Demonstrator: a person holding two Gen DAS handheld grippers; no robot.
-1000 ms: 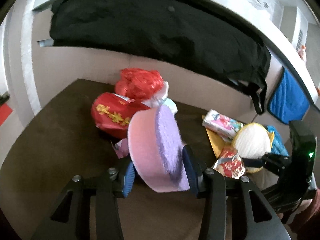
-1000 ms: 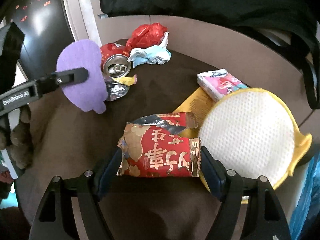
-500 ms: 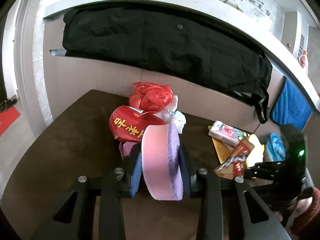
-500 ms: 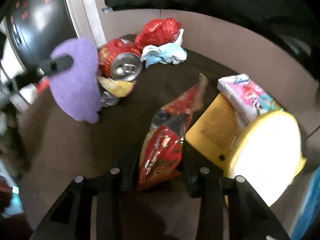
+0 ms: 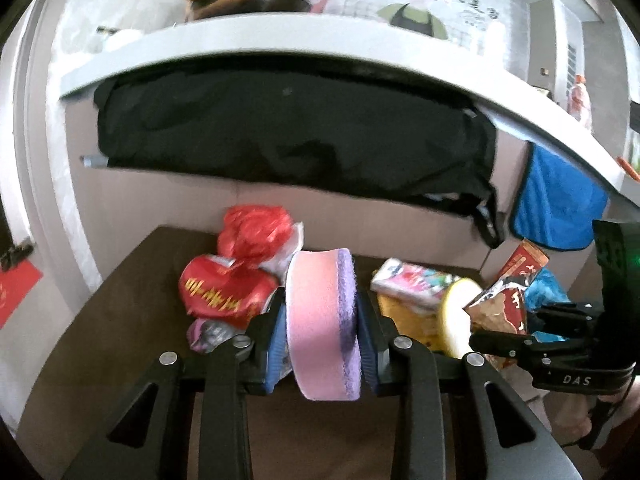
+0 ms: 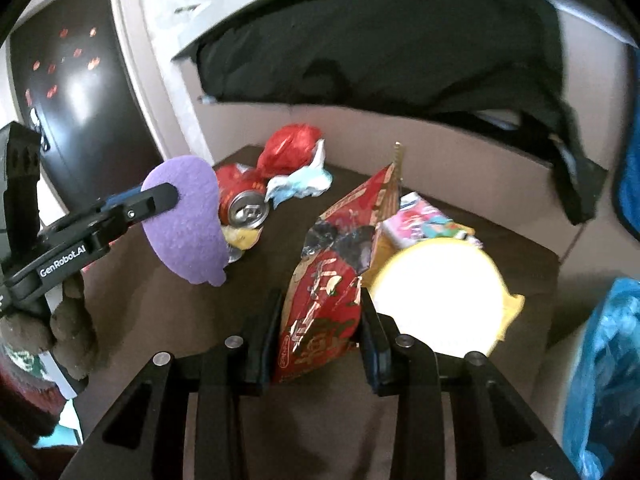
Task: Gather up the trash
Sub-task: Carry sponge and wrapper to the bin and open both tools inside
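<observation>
My left gripper (image 5: 322,312) is shut on a pink sponge with a purple scrub face (image 5: 316,336), held on edge above the dark brown table (image 5: 132,308). The right wrist view shows that same sponge (image 6: 184,232) at the left, clamped by the left gripper (image 6: 164,198). My right gripper (image 6: 320,312) is shut on a crumpled red snack wrapper (image 6: 332,280) that stands up between its fingers, off the table. A crushed red can (image 6: 240,206), a red plastic bag (image 6: 290,148) and a crumpled white and blue tissue (image 6: 300,184) lie at the table's far left.
A pink tissue packet (image 6: 420,222) and a round yellow-rimmed white pad (image 6: 436,300) lie right of the wrapper. A blue bag (image 6: 604,360) hangs off the table's right side. A black garment (image 5: 280,132) and a blue cloth (image 5: 556,208) hang from the counter behind.
The right gripper closed on the red wrapper, which turned from flat to upright, and lifted it. The left gripper squeezed the sponge narrower. Both rose from the table.
</observation>
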